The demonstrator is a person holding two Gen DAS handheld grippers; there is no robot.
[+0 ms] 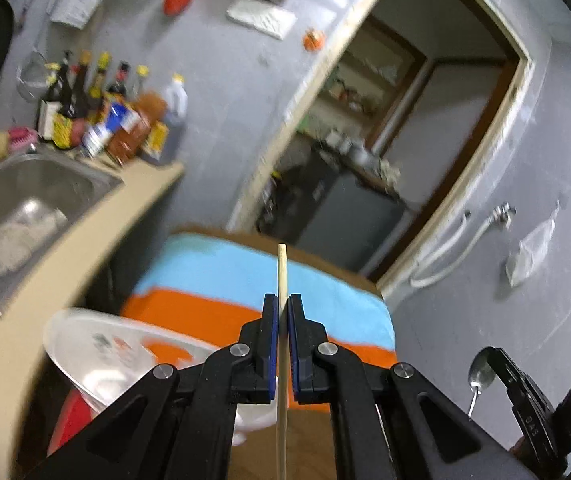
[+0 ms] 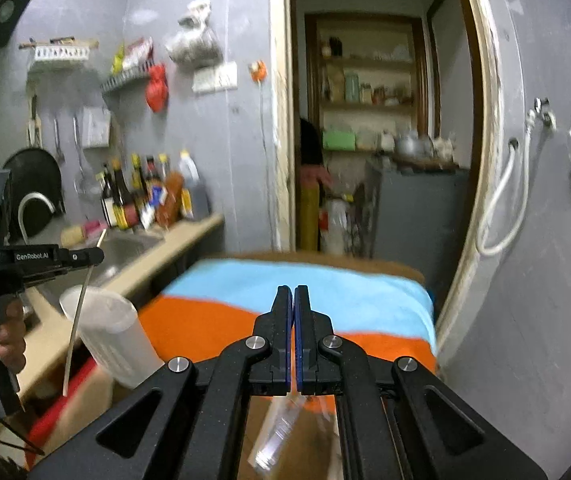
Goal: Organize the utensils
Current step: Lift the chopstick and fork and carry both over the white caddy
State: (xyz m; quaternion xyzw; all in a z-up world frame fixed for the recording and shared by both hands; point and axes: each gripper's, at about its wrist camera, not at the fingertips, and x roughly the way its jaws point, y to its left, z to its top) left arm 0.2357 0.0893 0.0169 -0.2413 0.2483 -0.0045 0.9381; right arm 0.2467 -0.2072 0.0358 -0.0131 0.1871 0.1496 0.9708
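Note:
My left gripper [image 1: 284,300] is shut on a thin wooden chopstick [image 1: 282,264] that stands upright between the blue pads, its tip above them. The right wrist view shows the same gripper [image 2: 95,257] at the left, with the chopstick [image 2: 75,332] hanging over a white plastic cup [image 2: 105,332]. My right gripper [image 2: 294,292] has its jaws pressed together. In the left wrist view that gripper [image 1: 499,362] holds a metal spoon [image 1: 480,372], bowl up and handle down. The white cup [image 1: 97,356] lies low on the left, blurred.
An orange and blue cloth [image 2: 285,304] covers the table ahead. A steel sink [image 1: 37,200] and sauce bottles [image 1: 97,112] line the counter on the left. An open doorway [image 2: 365,140] leads to shelves. A hose [image 2: 501,200] hangs on the right wall.

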